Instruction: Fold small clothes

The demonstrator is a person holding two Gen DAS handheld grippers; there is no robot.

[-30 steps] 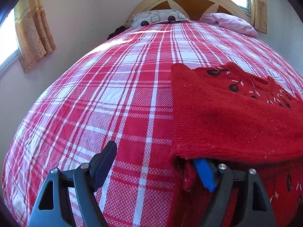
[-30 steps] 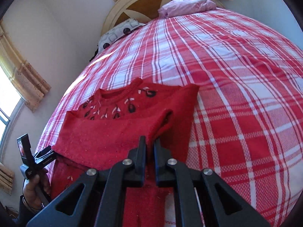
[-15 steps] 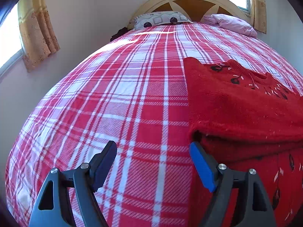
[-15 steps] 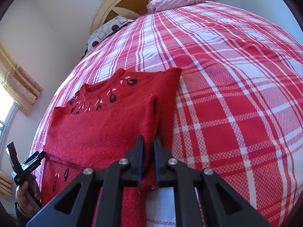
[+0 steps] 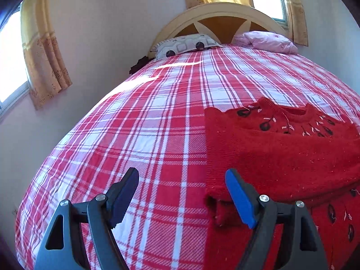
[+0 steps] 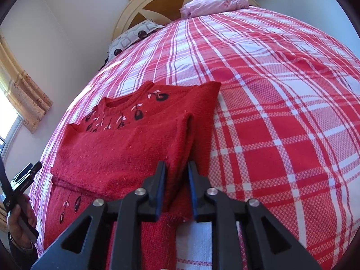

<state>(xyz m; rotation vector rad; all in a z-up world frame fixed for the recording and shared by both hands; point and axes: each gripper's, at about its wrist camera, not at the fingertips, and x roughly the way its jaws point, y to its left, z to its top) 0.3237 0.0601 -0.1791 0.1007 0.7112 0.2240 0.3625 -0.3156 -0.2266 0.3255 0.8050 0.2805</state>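
One bed (image 5: pixel 139 135) is filling both views, its red and white plaid cover lying smooth from the near edge up to the arched headboard (image 5: pixel 222 20). Taking the headboard as the mark: a curtain (image 5: pixel 45 56) is hanging on the wall well to its left in the left wrist view, a second one is hanging just above it, and two pillows are lying right at its foot, a grey patterned pillow (image 5: pixel 184 47) on the left and a pink pillow (image 5: pixel 267 41) on the right. Far down the bed from the headboard, near the foot end, the red sweater (image 6: pixel 126 153) is lying flat, neck toward the headboard, with a sleeve folded across its chest so that dark embroidered motifs are showing above and below the fold. The right gripper (image 6: pixel 176 189) is sitting at the sweater's edge farthest from the headboard; its jaws are opening, a fold of the knit is standing between them, and the pads are no longer pressing it. The left gripper (image 5: pixel 180 198) is hovering at the sweater's other side, jaws spread wide and holding nothing, one finger over bare plaid, the blue-padded one over the knit. A hand (image 6: pixel 19 222) is gripping that tool's handle at the left edge of the right wrist view.
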